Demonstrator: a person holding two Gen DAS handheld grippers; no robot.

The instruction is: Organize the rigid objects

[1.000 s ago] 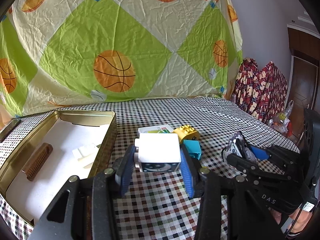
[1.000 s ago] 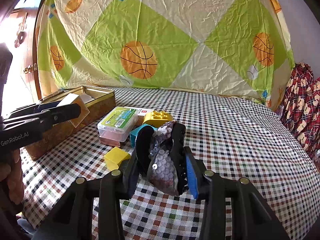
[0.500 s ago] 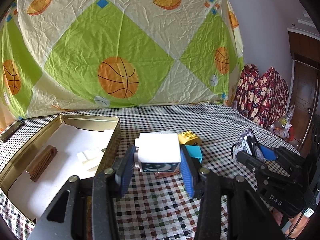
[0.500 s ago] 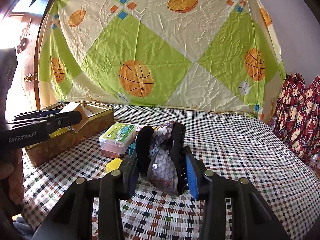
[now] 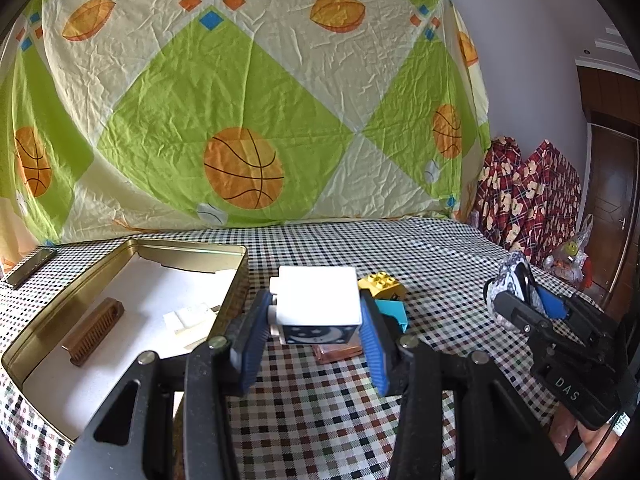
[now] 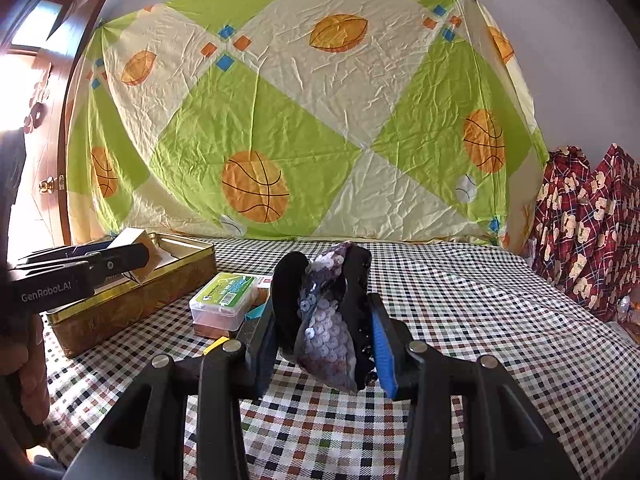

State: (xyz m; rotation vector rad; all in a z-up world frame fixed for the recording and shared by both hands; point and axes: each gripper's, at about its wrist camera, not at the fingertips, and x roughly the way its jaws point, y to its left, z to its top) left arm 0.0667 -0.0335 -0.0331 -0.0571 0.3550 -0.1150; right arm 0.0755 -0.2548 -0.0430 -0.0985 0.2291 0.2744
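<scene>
My left gripper point(image 5: 312, 328) is shut on a white block point(image 5: 318, 300) with a dark moon-print face, held above the checkered table just right of the gold tin point(image 5: 236, 276). The tin holds a brown comb point(image 5: 94, 330) and white pieces point(image 5: 190, 318). My right gripper point(image 6: 324, 332) is shut on a black sequined hair clip point(image 6: 326, 320), held above the table. It also shows in the left wrist view point(image 5: 516, 284). The left gripper and its block show at the left of the right wrist view point(image 6: 132, 250), over the tin point(image 6: 132, 304).
A yellow brick point(image 5: 382, 284), a teal piece point(image 5: 392, 312) and a clear box with a green label point(image 6: 224, 296) lie on the table between the grippers. A dark flat object point(image 5: 30, 268) lies at the far left. A basketball-print sheet hangs behind.
Both grippers have risen and tilted up, each still holding its object. The table items now sit lower and are partly hidden behind the fingers.
</scene>
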